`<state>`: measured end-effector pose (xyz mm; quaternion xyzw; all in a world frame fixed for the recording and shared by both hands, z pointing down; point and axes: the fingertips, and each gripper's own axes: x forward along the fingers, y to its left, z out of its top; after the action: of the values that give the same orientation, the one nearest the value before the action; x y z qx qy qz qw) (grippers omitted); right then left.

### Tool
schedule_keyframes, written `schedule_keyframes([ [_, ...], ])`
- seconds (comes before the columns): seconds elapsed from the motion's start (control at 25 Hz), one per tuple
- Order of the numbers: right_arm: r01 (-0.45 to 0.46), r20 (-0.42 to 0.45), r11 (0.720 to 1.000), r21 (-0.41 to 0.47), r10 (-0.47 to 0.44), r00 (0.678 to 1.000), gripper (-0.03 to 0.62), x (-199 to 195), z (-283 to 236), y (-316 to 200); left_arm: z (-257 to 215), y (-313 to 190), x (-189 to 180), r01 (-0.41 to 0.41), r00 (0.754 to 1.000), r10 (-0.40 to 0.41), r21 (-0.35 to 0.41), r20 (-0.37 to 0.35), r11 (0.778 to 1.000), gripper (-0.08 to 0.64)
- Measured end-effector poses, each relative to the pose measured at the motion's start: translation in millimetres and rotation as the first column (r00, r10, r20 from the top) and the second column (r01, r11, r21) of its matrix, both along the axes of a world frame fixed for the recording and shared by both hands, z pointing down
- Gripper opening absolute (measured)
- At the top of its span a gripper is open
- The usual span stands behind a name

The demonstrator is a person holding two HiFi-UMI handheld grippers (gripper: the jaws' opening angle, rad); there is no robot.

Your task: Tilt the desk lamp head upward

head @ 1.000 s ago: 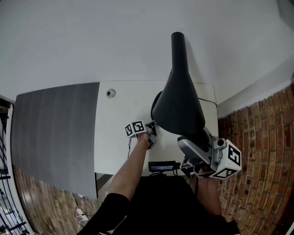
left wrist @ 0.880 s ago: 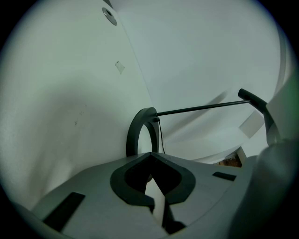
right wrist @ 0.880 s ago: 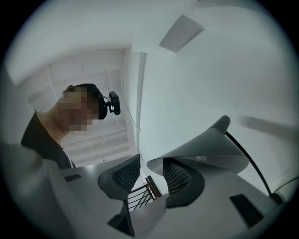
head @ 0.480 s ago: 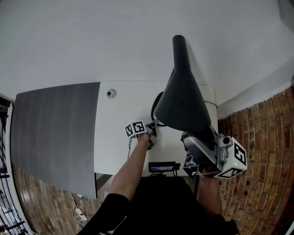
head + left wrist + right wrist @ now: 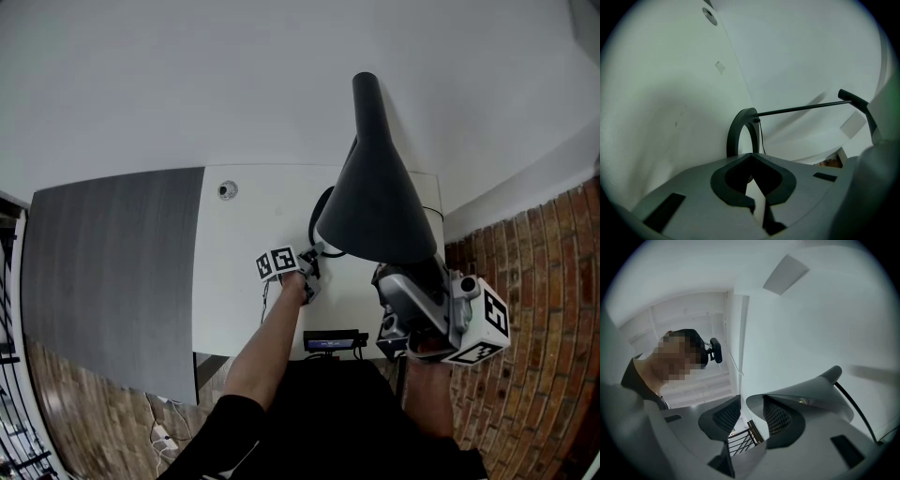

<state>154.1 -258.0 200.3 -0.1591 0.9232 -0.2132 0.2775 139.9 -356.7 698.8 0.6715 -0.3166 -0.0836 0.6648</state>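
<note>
The black desk lamp stands on the white desk (image 5: 244, 281). Its cone-shaped head (image 5: 375, 197) fills the middle of the head view, narrow end pointing away from me. My right gripper (image 5: 405, 281) sits just under the cone's wide rim. In the right gripper view that gripper (image 5: 752, 401) is shut on the rim of the lamp head (image 5: 811, 390). My left gripper (image 5: 314, 255) rests low on the desk at the lamp's ring-shaped base (image 5: 740, 136). There the left gripper (image 5: 750, 157) is shut on the ring, and the thin lamp arm (image 5: 801, 108) runs off to the right.
A dark grey panel (image 5: 112, 272) covers the desk's left part, and a round grommet (image 5: 225, 190) sits near the back. A small dark device (image 5: 330, 342) hangs at the front edge. Brick floor (image 5: 534, 309) lies to the right, a white wall behind.
The right gripper has moved right and slightly down in the head view, and the lamp head has swung with it. The left gripper has stayed at the base.
</note>
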Motion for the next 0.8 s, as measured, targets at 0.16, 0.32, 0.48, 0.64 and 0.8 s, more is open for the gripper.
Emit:
schedule_keyframes([
  [0.16, 0.005, 0.017, 1.0, -0.011, -0.005, 1.0, 0.16, -1, -6, -2, 0, 0, -1, 0.0, 1.0, 0.0, -0.001, 0.002, 1.0, 0.009],
  [0.32, 0.004, 0.025, 1.0, -0.019, -0.004, 1.0, 0.16, -1, -9, -4, 1, 0, 0, 0.001, 1.0, -0.001, 0.001, 0.002, 1.0, 0.009],
  [0.48, 0.0, 0.021, 1.0, -0.018, 0.0, 1.0, 0.16, -1, -9, -3, 0, 0, 0, 0.001, 1.0, -0.001, -0.001, 0.001, 1.0, 0.009],
  [0.64, -0.015, 0.005, 1.0, -0.015, 0.015, 1.0, 0.158, -1, -4, -3, 0, -1, 0, -0.002, 1.0, 0.002, 0.001, -0.002, 1.0, 0.009],
  [0.8, -0.034, -0.006, 0.999, -0.03, 0.033, 0.999, 0.158, -1, 1, -7, 0, 3, 4, -0.028, 1.0, 0.028, 0.004, 0.006, 1.0, 0.009],
])
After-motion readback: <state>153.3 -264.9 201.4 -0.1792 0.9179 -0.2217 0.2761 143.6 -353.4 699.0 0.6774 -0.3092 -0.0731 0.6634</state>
